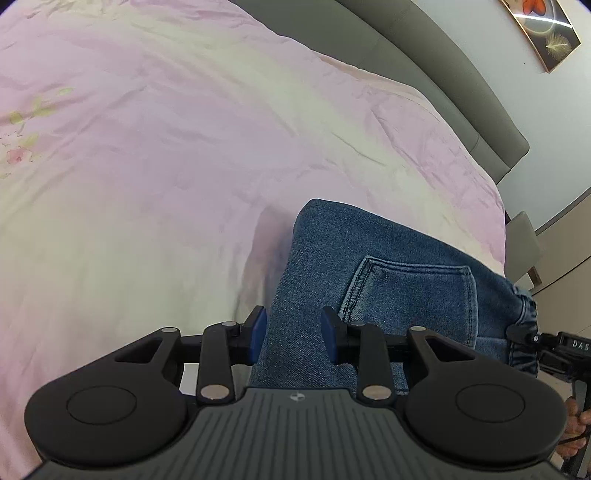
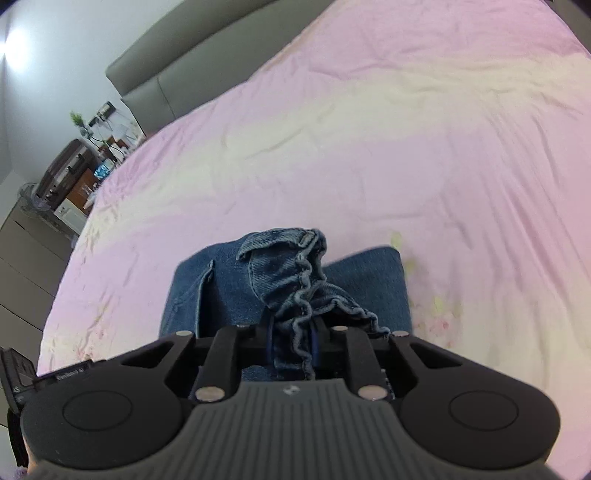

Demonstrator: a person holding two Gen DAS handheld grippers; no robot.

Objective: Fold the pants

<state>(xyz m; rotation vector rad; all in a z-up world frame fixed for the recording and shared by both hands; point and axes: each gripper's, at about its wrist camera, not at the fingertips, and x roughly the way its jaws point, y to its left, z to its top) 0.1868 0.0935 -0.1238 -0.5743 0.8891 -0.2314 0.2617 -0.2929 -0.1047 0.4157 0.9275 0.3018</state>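
Note:
Blue denim pants (image 1: 373, 280) lie folded on the pink bedsheet (image 1: 166, 166), back pocket (image 1: 410, 295) facing up. My left gripper (image 1: 293, 334) is open, its blue pads on either side of the folded edge of the denim, not pinching it. In the right wrist view the pants (image 2: 229, 291) lie below me, and my right gripper (image 2: 291, 345) is shut on the gathered elastic waistband (image 2: 303, 291), which bunches up between the fingers. The right gripper also shows at the right edge of the left wrist view (image 1: 554, 347).
The bed has a grey headboard (image 1: 461, 92) along its far side. A framed picture (image 1: 543, 29) hangs on the wall. A bedside table with clutter and a small plant (image 2: 77, 170) stands left of the bed. Flower prints (image 2: 436, 310) mark the sheet.

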